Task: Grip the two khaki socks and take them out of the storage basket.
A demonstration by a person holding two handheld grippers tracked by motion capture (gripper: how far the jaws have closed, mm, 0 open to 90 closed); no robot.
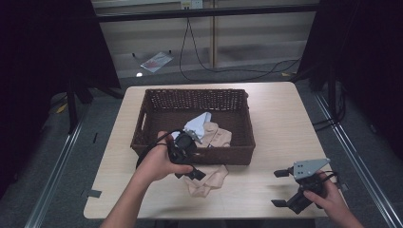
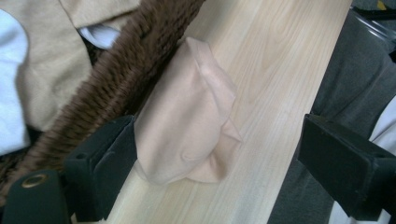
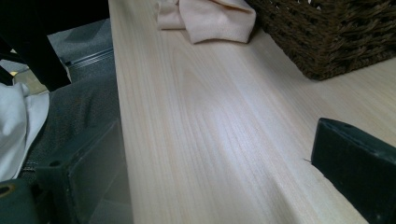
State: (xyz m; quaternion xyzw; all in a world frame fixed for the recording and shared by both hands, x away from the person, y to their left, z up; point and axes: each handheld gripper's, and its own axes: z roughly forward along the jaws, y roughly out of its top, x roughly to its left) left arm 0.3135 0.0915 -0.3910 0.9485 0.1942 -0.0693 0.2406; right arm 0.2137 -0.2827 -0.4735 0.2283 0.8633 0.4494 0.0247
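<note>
Left gripper [image 1: 190, 168] hangs jaws-wide right over the peach cloth [image 2: 187, 116] on the table [image 1: 280, 123] against the basket [image 1: 240, 154] front wall, cloth running lengthwise along that wall I think, while the right gripper [image 1: 281, 188], gaping and empty, sits well off.

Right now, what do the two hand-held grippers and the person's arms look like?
Both grippers are black with two blocky black jaws each. The left gripper trails a thin black cable that loops back over the hand. The right gripper carries a grey three-cornered plate with small dark holes on top. The forearms are bare, with no sleeves or gloves showing.
</note>
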